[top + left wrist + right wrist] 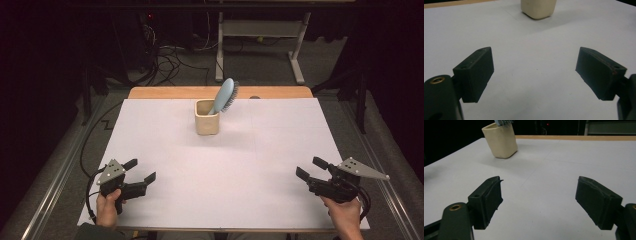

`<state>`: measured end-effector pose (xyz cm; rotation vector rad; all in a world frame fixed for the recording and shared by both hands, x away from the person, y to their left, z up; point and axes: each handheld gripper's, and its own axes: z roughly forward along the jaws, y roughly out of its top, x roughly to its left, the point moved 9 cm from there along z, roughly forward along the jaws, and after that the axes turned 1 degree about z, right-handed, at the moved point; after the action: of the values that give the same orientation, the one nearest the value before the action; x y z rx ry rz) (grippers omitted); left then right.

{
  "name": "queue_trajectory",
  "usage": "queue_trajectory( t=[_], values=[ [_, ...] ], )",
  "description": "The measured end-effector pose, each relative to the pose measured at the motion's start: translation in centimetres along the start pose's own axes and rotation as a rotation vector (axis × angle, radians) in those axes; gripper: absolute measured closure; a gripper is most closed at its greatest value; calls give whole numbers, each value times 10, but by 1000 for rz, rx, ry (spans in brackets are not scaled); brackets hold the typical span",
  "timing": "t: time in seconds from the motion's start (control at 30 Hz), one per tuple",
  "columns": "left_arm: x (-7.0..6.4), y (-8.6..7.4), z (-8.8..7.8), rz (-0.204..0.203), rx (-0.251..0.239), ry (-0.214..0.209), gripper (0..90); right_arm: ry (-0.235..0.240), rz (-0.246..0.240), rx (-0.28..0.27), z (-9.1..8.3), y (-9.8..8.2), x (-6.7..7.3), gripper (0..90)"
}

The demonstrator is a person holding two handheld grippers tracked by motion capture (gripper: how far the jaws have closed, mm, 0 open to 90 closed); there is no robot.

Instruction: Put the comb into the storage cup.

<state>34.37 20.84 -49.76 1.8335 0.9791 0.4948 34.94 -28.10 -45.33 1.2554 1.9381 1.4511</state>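
Note:
A cream square cup (206, 118) stands at the far middle of the white table sheet (220, 165). A light blue hairbrush (225, 95) leans in it, handle down, bristles facing right. The cup (538, 8) sits straight ahead in the left gripper view and off to the upper left as the cup (500, 140) in the right gripper view, with the brush bristles (503, 122) just above its rim. My left gripper (140, 170) rests open near the front left corner, empty. At the front right my right gripper (311, 167) is open and empty too.
A wooden table edge (220, 92) runs behind the sheet. Beyond it stand a metal frame (260, 35) and cables on the floor (170, 60). Metal rails (60, 170) flank both sides of the table.

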Motion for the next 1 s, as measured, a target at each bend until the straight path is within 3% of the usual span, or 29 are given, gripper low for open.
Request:
queue_trajectory(
  t=[1.0],
  values=[
    [0, 0, 0, 0, 0, 0, 157, -31, 2, 25, 3, -21, -5, 216]
  ],
)
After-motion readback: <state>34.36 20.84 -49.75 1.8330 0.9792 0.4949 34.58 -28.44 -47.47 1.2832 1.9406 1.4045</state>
